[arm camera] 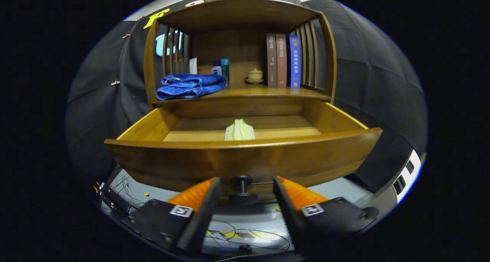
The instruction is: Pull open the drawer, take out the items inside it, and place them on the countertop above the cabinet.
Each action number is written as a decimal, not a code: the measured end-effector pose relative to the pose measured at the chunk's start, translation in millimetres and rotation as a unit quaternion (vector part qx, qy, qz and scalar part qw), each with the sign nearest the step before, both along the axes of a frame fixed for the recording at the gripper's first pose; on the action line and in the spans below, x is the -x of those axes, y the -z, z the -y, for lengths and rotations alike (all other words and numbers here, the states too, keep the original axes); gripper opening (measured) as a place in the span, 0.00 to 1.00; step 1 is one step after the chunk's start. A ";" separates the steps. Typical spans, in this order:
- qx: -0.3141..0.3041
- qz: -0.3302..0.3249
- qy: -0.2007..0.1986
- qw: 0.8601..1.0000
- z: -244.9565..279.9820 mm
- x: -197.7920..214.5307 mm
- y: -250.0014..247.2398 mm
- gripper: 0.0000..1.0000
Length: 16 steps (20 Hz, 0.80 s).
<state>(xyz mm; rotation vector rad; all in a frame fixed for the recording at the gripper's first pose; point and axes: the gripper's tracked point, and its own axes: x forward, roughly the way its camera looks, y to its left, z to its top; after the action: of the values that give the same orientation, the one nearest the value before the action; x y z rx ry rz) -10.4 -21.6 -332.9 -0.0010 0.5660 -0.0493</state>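
We find the drawer (pixel 245 154) pulled well out of the wooden cabinet (pixel 239 15), its long front panel running crosswise just ahead of our tool (pixel 245 189). On the left of the bench (pixel 268 93) above the drawer lies a folded blue towel (pixel 189 85), its long side running left to right, near the front edge. Behind it stand two small bottles (pixel 221 68). In the drawer's middle, close behind the front panel, sits one pale cream item (pixel 239 131); it is narrow, ribbed lengthwise, with its long axis running front to back and its tapered end pointing toward the drawer's rear. Bare drawer floor lies open on both sides of it, and the side walls stand well apart from it. The tool is open: its fingers straddle the dark knob (pixel 242 189) on the drawer front without pressing on it. Further right on the bench we note a small lidded cream pot (pixel 255 75), then three upright books (pixel 282 61) against the slatted right side. The middle front of the bench is bare.
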 end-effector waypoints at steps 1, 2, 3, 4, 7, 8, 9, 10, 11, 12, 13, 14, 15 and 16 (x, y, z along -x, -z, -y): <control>0.003 -0.001 -0.003 1.000 -0.3 -0.6 -5.8 0.90; 0.003 0.003 -0.007 1.000 -2.7 -0.9 -17.7 0.99; 0.002 0.010 -0.012 1.000 -4.5 -4.7 -29.5 0.99; 0.000 0.018 -0.014 1.000 -5.6 -8.8 -43.9 0.99; 0.000 0.035 -0.024 0.999 -10.6 -39.2 -80.1 0.98; -0.003 0.033 -0.029 0.999 -13.3 -52.7 -87.0 0.99; -0.003 0.029 -0.032 0.999 -15.7 -67.6 -91.3 0.99; 0.001 0.019 -0.031 0.999 -14.7 -82.3 -91.9 0.99; 0.004 0.001 -0.029 1.000 -14.0 -94.2 -88.6 0.99; 0.003 -0.015 -0.029 0.999 -14.7 -106.1 -84.6 0.99; -0.001 -0.027 -0.033 0.999 -18.5 -119.5 -80.5 0.99; -0.004 -0.035 -0.036 0.999 -22.0 -132.0 -76.3 0.99; -0.005 -0.047 -0.039 0.998 -23.2 -141.8 -69.9 0.99; -0.007 -0.063 -0.042 0.997 -24.8 -149.5 -62.1 0.99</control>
<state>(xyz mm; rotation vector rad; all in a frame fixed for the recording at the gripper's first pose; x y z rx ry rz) 139.1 3.1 -270.9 -0.0140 0.6910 0.0370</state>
